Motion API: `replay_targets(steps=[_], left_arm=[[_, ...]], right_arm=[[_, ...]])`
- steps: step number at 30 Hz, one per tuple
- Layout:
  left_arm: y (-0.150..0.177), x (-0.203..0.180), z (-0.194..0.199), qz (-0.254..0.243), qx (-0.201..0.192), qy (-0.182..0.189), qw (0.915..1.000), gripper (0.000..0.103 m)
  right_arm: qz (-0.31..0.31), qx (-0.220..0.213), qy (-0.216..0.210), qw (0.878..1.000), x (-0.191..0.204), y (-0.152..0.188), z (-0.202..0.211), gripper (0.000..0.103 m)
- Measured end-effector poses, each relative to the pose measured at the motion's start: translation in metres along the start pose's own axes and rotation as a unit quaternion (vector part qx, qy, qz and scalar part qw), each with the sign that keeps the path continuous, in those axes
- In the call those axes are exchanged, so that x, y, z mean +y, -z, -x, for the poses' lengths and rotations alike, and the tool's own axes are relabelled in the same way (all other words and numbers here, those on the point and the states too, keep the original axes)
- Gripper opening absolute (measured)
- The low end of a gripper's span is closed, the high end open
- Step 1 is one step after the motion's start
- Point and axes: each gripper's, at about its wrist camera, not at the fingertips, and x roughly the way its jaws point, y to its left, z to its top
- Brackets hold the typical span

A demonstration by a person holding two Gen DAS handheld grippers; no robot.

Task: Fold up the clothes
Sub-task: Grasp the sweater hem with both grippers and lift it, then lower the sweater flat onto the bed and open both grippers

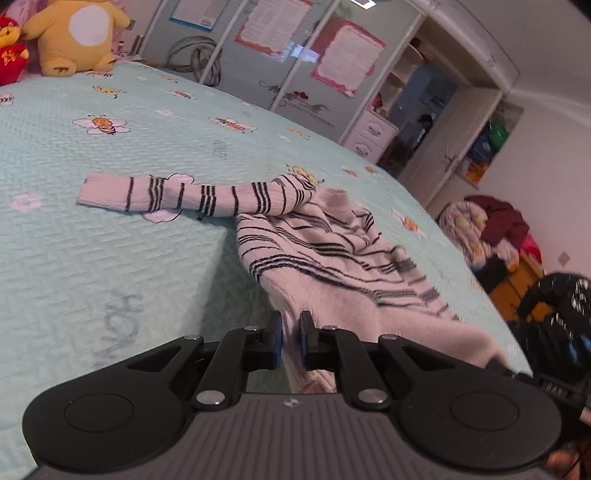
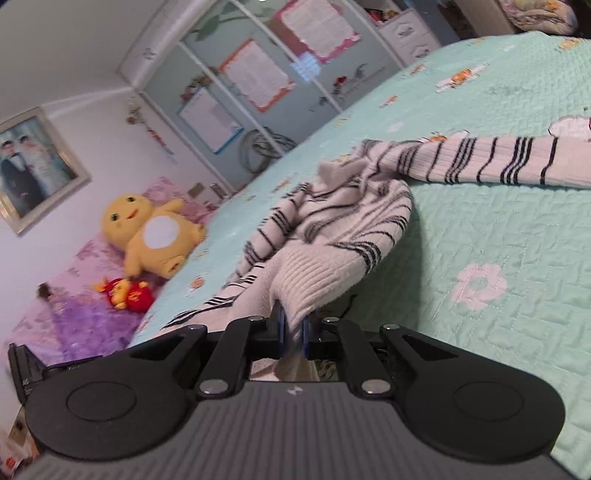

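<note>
A white knit sweater with dark stripes (image 1: 332, 251) lies on a mint green bedspread (image 1: 110, 258), its hem lifted off the bed. My left gripper (image 1: 291, 332) is shut on the ribbed hem, the fabric pinched between its blue pads. One sleeve (image 1: 192, 195) stretches out flat to the left in the left wrist view. In the right wrist view the sweater (image 2: 332, 229) bunches upward, and my right gripper (image 2: 292, 332) is shut on its ribbed hem too. The other sleeve (image 2: 491, 162) lies flat toward the right edge there.
A yellow plush toy (image 1: 77, 33) and a small red plush (image 1: 11, 55) sit at the head of the bed. A wardrobe with posters (image 1: 277, 29) stands beyond the bed. A pile of clothes (image 1: 491, 236) lies past the bed's right side. A framed photo (image 2: 33, 166) hangs on the wall.
</note>
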Motion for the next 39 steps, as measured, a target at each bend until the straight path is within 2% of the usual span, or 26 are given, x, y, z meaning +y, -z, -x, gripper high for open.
replay_targets(steps=[3,5,7,11,13,15,16,17,19,21,23,25,26,29,31,37,39], left_arm=[[0.016,0.007,0.010,-0.002,0.027,-0.004,0.9996,0.008],[0.029,0.011,0.009,-0.013,0.050,-0.020,0.9985,0.009],[0.040,0.018,-0.005,-0.021,0.075,-0.052,0.9956,0.009],[0.052,0.036,-0.031,-0.022,0.115,-0.117,0.9863,0.008],[0.050,0.044,-0.028,-0.015,0.114,-0.127,0.9852,0.010],[0.045,0.047,-0.019,-0.021,0.097,-0.133,0.9861,0.017],[0.042,0.048,-0.014,-0.028,0.086,-0.140,0.9859,0.026],[0.041,0.044,-0.009,-0.040,0.075,-0.147,0.9855,0.031],[0.042,0.034,0.000,-0.081,0.058,-0.135,0.9859,0.032],[0.050,0.015,0.004,-0.145,0.058,-0.099,0.9828,0.036],[0.066,-0.007,0.003,-0.216,0.061,-0.080,0.9712,0.045],[0.085,-0.028,-0.001,-0.288,0.063,-0.073,0.9529,0.047],[0.094,-0.035,-0.006,-0.319,0.062,-0.079,0.9425,0.049],[0.107,-0.041,-0.019,-0.361,0.058,-0.109,0.9242,0.049],[0.105,-0.034,-0.027,-0.352,0.065,-0.115,0.9267,0.049],[0.110,-0.022,-0.043,-0.345,0.086,-0.123,0.9265,0.051],[0.110,-0.020,-0.043,-0.335,0.086,-0.120,0.9306,0.051]], right_arm=[[0.019,0.010,-0.001,1.000,0.001,0.003,0.020,0.008],[0.030,0.021,0.004,0.999,-0.001,0.007,0.029,0.008],[0.035,0.036,0.016,0.999,-0.005,0.017,0.034,0.008],[0.079,0.069,0.106,0.989,-0.014,0.036,0.024,0.008],[0.074,0.078,0.144,0.984,-0.023,0.039,0.020,0.012],[0.076,0.073,0.155,0.982,-0.025,0.040,0.027,0.013],[0.080,0.067,0.156,0.982,-0.024,0.039,0.031,0.014],[0.086,0.060,0.156,0.982,-0.021,0.038,0.036,0.014],[0.107,0.050,0.152,0.981,-0.013,0.038,0.040,0.016],[0.140,0.051,0.139,0.979,0.001,0.042,0.037,0.017],[0.174,0.064,0.121,0.975,0.018,0.050,0.029,0.027],[0.202,0.083,0.105,0.970,0.032,0.061,0.017,0.034],[0.210,0.092,0.102,0.968,0.036,0.066,0.011,0.035],[0.221,0.112,0.100,0.964,0.042,0.080,-0.004,0.035],[0.216,0.119,0.104,0.964,0.040,0.085,-0.007,0.035],[0.191,0.118,0.124,0.967,0.026,0.084,-0.005,0.040],[0.181,0.117,0.127,0.968,0.022,0.084,-0.005,0.042]])
